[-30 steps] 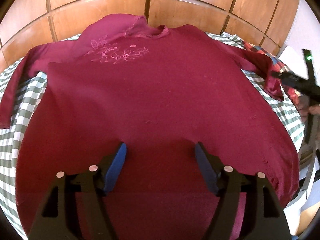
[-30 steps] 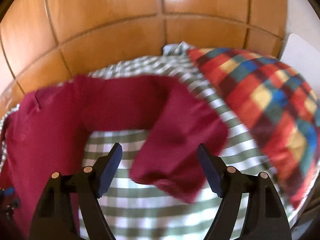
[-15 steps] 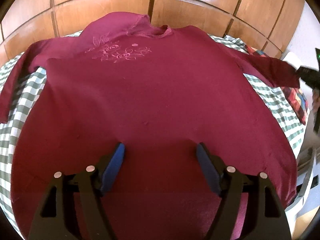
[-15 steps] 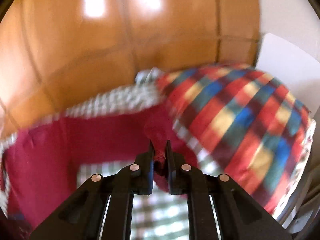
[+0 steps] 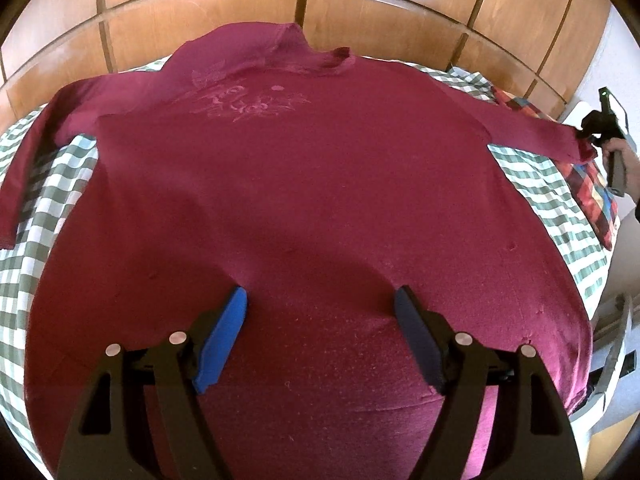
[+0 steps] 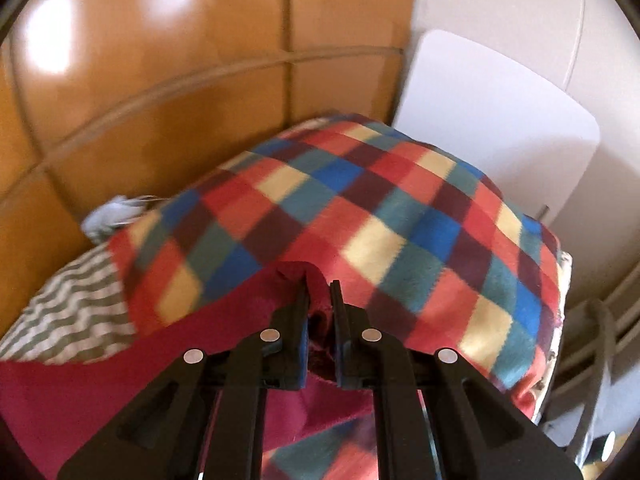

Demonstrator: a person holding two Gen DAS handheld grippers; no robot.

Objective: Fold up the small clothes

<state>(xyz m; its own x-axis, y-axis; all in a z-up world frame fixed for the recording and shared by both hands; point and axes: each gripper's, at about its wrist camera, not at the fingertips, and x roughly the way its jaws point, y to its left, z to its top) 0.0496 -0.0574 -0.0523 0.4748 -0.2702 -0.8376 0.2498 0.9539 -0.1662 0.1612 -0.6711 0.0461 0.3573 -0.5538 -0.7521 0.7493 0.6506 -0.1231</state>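
On the bed, my right gripper (image 6: pixel 319 292) pinches the shirt (image 5: pixel 304 208) sleeve (image 6: pixel 132 364); my left gripper (image 5: pixel 320 300) hovers wide open, empty.

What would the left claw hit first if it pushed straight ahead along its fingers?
Most likely the shirt: the left claw is open, angled down over its lower front, and nothing lies between. How far off the cloth is, I can't tell.

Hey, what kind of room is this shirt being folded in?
Most likely a bedroom: the maroon shirt lies on a green checked bedsheet, with a plaid fleece blanket beside it and a wooden panelled headboard behind.
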